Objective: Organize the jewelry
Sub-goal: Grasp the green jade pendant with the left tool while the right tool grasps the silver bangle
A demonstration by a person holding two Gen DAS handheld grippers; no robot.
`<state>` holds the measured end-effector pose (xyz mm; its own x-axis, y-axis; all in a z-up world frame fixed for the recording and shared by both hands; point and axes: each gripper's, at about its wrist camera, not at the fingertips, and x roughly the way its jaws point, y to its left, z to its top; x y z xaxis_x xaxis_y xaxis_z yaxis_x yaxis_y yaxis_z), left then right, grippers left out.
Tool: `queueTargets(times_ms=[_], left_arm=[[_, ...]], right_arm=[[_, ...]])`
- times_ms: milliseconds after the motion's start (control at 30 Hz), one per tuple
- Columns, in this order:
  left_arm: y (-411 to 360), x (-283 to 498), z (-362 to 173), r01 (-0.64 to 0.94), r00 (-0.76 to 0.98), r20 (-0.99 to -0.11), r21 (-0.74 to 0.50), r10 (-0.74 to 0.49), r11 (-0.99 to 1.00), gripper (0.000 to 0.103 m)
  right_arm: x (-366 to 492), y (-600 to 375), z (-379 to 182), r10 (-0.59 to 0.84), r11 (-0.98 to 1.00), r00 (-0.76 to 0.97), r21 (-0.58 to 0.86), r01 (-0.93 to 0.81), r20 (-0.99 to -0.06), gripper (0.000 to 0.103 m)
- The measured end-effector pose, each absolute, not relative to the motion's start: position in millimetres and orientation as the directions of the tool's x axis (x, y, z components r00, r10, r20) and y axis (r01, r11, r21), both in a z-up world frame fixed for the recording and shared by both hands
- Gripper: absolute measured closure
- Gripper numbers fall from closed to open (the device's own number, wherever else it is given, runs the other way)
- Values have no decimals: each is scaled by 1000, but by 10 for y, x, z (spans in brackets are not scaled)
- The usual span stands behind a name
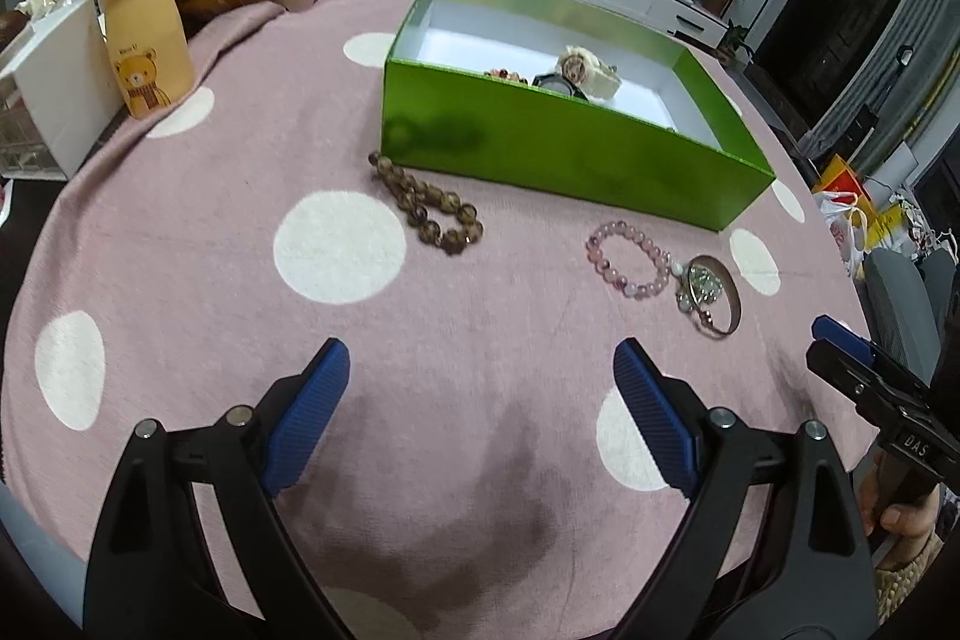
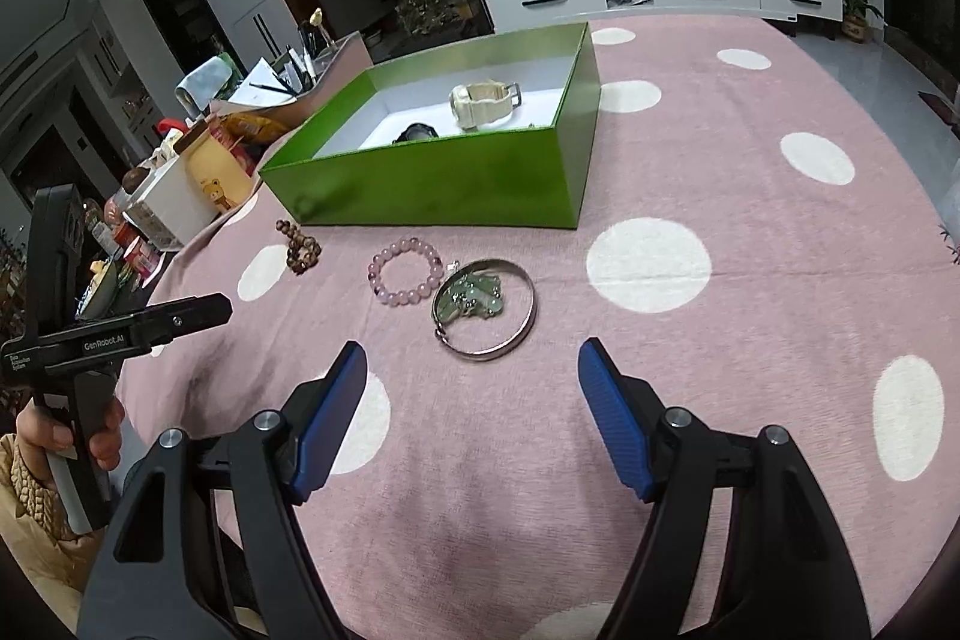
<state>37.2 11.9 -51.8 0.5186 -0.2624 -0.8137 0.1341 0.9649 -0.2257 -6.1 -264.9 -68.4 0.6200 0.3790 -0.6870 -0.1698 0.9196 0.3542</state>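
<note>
Both grippers, left gripper [image 1: 480,400] and right gripper [image 2: 474,400], spread wide, empty; approach step. Ahead of right: bangle [image 2: 483,307]; needs descent, then pinch, carry to green box [image 2: 444,184].

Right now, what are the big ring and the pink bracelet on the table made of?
The big ring looks like polished silvery metal: thin, with a bright glint. The pink bracelet seems to be glossy, slightly see-through beads, stone or glass; I can't tell which.

Bear-print carton [image 1: 146,34] stands beside a white organizer [image 1: 57,94].
</note>
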Motion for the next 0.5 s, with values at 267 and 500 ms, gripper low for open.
queueTargets(times_ms=[267,500], left_arm=[[-31,420,-595,171,498,-818,-233,-288,957,12],[-212,505,-608,208,491,-818,-224,-300,952,12]], right_arm=[[126,-2683,-851,346,930,597,351,-113,-724,56],[404,-2605,-974,290,952,578,294,-89,-763,71]])
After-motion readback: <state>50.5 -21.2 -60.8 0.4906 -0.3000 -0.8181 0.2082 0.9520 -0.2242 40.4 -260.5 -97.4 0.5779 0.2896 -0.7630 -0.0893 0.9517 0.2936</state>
